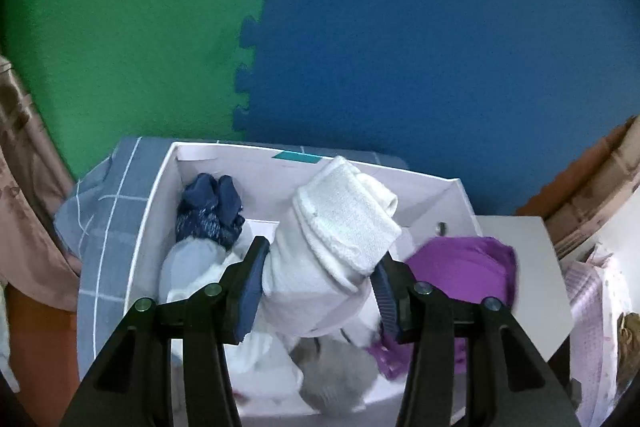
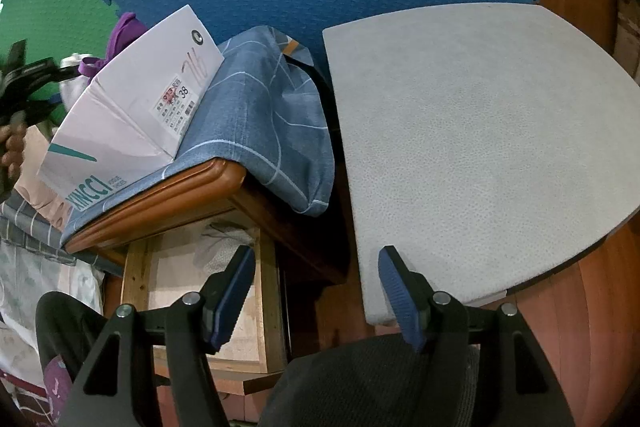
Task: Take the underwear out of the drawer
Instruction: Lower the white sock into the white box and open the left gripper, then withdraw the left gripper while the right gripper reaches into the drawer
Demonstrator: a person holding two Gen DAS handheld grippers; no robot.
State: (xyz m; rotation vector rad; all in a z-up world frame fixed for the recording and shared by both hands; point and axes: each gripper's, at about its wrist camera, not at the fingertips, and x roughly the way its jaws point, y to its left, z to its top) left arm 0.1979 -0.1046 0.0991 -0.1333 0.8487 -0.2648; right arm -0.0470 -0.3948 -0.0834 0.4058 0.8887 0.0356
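Left gripper (image 1: 318, 291) is clamping a white rolled bundle of cloth (image 1: 340, 223) between its blue pads — the bundle is sitting in the centre of the left wrist view, above the white box (image 1: 160, 195) that serves as the drawer. Whether the bundle is underwear or socks, cannot tell. Inside the box: a dark blue piece (image 1: 212, 207) at the upper left of it, a light grey-blue piece (image 1: 188, 263) just below that, a grey piece (image 1: 336, 383) at the bottom centre, and a purple garment (image 1: 468, 263) lying over the box's right edge. The box is resting on a blue checked cloth (image 1: 100, 211), with green and blue foam mats filling the upper frame.

Right gripper (image 2: 318, 301) is standing open with nothing between its fingers, low centre of the right wrist view, over the near edge of a grey pad (image 2: 480, 147). In that view the box (image 2: 132, 107) is showing at centre left — purple cloth poking out the top.
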